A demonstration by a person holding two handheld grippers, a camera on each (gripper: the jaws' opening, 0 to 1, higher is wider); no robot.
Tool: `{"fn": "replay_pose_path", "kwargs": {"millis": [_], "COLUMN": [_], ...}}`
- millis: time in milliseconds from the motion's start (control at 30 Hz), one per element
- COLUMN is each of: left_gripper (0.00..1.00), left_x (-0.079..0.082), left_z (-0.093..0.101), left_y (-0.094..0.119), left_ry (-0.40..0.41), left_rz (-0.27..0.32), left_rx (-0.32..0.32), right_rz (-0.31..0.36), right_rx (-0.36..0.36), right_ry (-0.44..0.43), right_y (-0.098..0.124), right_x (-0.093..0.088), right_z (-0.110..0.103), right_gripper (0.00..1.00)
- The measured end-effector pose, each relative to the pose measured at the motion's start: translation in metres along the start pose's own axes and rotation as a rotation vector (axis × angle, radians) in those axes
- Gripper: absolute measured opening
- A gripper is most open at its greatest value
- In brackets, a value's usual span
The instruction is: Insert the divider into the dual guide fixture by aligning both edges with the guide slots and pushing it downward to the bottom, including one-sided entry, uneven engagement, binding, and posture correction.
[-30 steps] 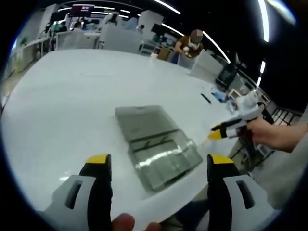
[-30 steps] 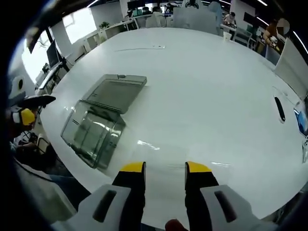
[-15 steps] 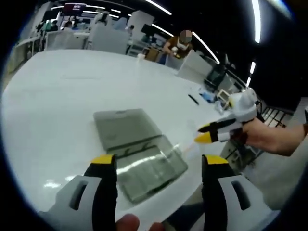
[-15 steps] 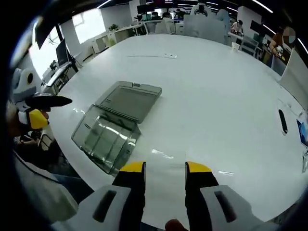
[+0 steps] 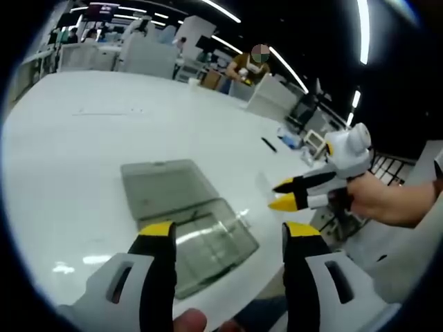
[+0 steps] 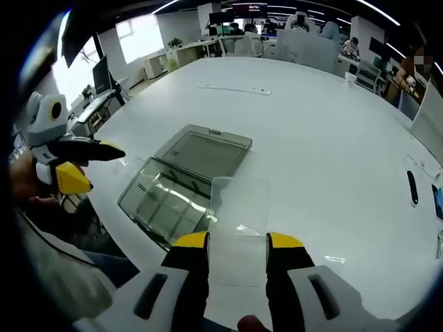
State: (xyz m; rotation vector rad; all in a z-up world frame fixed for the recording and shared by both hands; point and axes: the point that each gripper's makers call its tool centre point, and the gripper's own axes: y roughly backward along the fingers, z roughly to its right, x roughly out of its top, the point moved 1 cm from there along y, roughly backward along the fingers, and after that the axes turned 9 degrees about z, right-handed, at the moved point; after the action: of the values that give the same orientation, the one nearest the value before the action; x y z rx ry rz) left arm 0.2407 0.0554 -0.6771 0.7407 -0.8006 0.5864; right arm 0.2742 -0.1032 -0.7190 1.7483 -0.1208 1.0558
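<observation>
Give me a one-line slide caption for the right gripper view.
Right gripper holding a clear divider above the open clear box on a white table.

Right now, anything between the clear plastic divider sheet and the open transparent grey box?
No: in the right gripper view the clear divider sheet overlaps the transparent grey box edge; no gap shows.

1. The clear plastic hinged box (image 6: 181,181) lies open on the white round surface (image 6: 325,138), near its edge.
2. The clear flat divider sheet (image 6: 239,207) stands between the right tongs (image 6: 237,243), just right of the box.
3. The left tongs (image 6: 86,162) hang left of the box, beyond the surface's edge.
</observation>
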Motion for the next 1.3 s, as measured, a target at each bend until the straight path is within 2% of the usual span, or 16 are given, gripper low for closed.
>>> {"fn": "replay_pose_path", "kwargs": {"millis": [300, 533, 733, 900, 1300], "left_gripper": [0.51, 0.47, 0.39, 0.31, 0.23], "left_x": [-0.002, 0.003, 0.003, 0.005, 0.014], "left_z": [0.007, 0.011, 0.02, 0.025, 0.03], "left_y": [-0.004, -0.008, -0.01, -0.012, -0.017], "left_ry": [0.01, -0.001, -0.011, 0.003, 0.039], "left_rz": [-0.001, 0.012, 0.021, 0.036, 0.085], "left_rx": [-0.03, -0.032, -0.065, -0.078, -0.097], "right_rz": [0.027, 0.045, 0.07, 0.086, 0.109], "right_rx": [0.022, 0.044, 0.076, 0.1, 0.129], "right_ry": [0.025, 0.046, 0.044, 0.055, 0.071], "right_y": [0.003, 0.003, 0.005, 0.006, 0.009], "right_x": [0.011, 0.017, 0.023, 0.03, 0.04], "right_z": [-0.011, -0.021, -0.033, -0.042, -0.057], "right_gripper": [0.27, 0.27, 0.27, 0.27, 0.27]}}
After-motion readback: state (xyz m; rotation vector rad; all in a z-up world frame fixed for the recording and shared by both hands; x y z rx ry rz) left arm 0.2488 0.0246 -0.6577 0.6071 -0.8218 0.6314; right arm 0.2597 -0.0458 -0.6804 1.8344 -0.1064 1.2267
